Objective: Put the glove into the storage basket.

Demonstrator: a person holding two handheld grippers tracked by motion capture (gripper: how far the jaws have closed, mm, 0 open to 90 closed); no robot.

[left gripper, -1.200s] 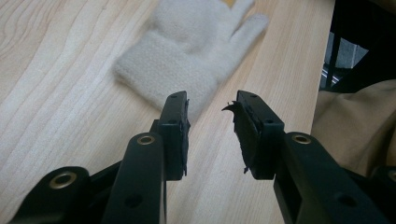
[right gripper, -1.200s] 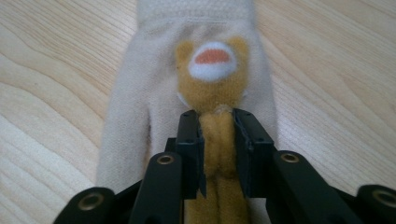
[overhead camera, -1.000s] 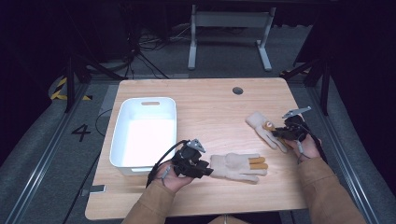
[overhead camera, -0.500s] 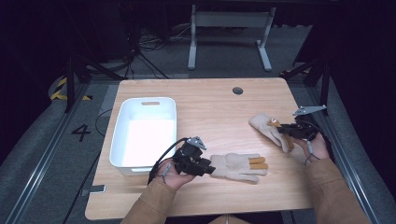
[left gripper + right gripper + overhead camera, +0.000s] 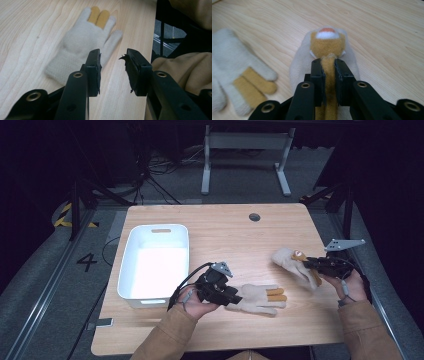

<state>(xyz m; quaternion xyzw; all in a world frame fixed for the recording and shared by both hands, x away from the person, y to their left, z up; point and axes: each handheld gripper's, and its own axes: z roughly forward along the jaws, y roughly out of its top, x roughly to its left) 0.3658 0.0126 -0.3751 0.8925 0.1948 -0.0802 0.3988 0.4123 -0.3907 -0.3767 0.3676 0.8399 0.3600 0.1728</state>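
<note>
A cream knit glove (image 5: 260, 299) with two mustard fingers lies flat near the table's front edge, also seen in the left gripper view (image 5: 82, 42). My left gripper (image 5: 231, 294) hovers at its cuff; the jaws (image 5: 112, 56) stand open with nothing between them, the cuff just left of them. A second cream glove (image 5: 286, 259) hangs partly lifted at the right. My right gripper (image 5: 311, 265) is shut on it, and its pads (image 5: 328, 63) pinch a mustard strip of that glove (image 5: 325, 43). The flat glove (image 5: 237, 67) lies to the left in the right gripper view.
A white plastic bin (image 5: 156, 227) stands on the left half of the wooden table (image 5: 225, 235). A round cable hole (image 5: 254, 216) sits near the far edge. Tan sleeves come in from the bottom, and the table's front edge (image 5: 150, 37) runs close to my left gripper.
My right gripper has risen and drawn right with the second glove, lifting it partly off the table. My left gripper has risen slightly over the flat glove's cuff.
</note>
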